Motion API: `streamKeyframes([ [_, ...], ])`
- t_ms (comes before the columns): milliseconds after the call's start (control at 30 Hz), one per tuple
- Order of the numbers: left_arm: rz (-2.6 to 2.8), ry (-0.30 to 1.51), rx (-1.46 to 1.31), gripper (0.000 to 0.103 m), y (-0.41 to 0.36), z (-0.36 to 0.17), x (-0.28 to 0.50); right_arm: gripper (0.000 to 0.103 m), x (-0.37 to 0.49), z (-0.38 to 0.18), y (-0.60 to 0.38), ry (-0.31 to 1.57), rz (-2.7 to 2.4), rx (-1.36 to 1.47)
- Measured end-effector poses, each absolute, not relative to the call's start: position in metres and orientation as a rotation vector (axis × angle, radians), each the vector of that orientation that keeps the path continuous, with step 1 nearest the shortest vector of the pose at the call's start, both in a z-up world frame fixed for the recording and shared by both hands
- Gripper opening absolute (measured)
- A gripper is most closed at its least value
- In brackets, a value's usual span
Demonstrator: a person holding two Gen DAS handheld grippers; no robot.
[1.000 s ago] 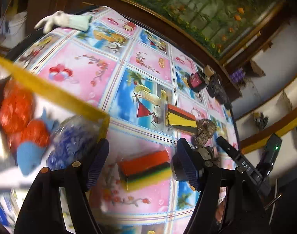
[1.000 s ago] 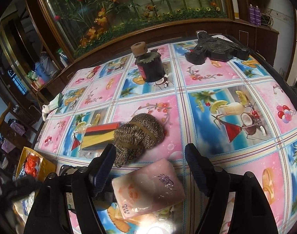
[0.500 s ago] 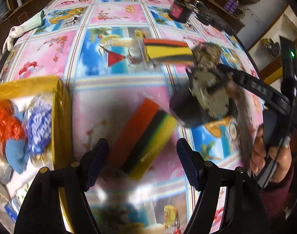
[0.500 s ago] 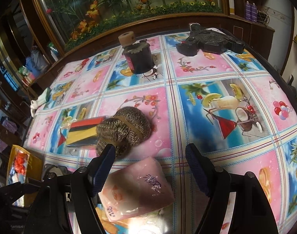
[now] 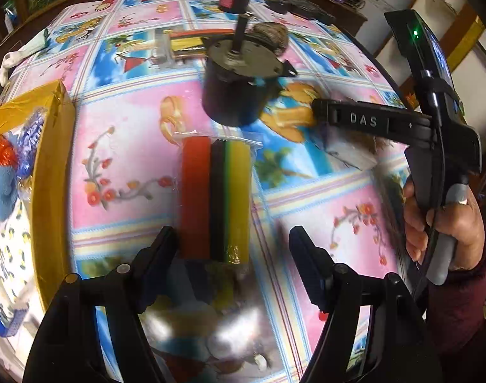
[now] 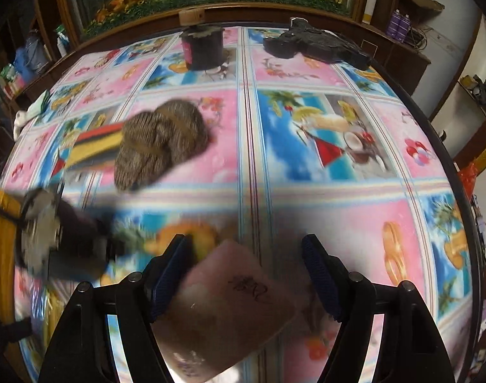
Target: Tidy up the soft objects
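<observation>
A wrapped red, black and yellow sponge [image 5: 216,198] lies on the patterned tablecloth, its near end between the open fingers of my left gripper [image 5: 231,249]. A yellow box [image 5: 53,166] at the left holds soft toys and bags. My right gripper [image 6: 246,268] is open over a pink tissue pack [image 6: 225,312] that lies between its fingers. The right gripper also shows in the left wrist view [image 5: 370,121], just right of the sponge. A brown knitted item [image 6: 161,142] and a second striped sponge [image 6: 94,148] lie farther back.
A dark cup [image 6: 203,48] and a black device [image 6: 316,43] stand at the table's far edge. A white glove [image 5: 16,57] lies at the far left. The left gripper's camera housing [image 6: 56,239] blurs past at the left. The table edge curves down on the right.
My left gripper has swung down over the striped sponge, which now points lengthwise into the jaws. My right gripper has dropped closer over the pink pack. Both stay open.
</observation>
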State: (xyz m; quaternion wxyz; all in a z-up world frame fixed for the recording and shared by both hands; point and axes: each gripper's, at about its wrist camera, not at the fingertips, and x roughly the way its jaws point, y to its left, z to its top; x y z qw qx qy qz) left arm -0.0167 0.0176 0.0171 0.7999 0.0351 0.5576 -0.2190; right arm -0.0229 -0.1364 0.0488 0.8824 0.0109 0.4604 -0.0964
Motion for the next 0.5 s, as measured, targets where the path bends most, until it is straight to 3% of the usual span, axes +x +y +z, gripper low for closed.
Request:
streamKeyframes([
  [367, -0.537, 1.195, -0.011, 0.071, 0.029, 0.027, -0.064, 0.074, -0.088, 0.053, -0.129, 1.003, -0.131, 0.000],
  [500, -0.529, 1.173, -0.052, 0.071, 0.044, 0.037, -0.076, 0.088, -0.101, 0.051, -0.131, 1.016, -0.120, 0.016],
])
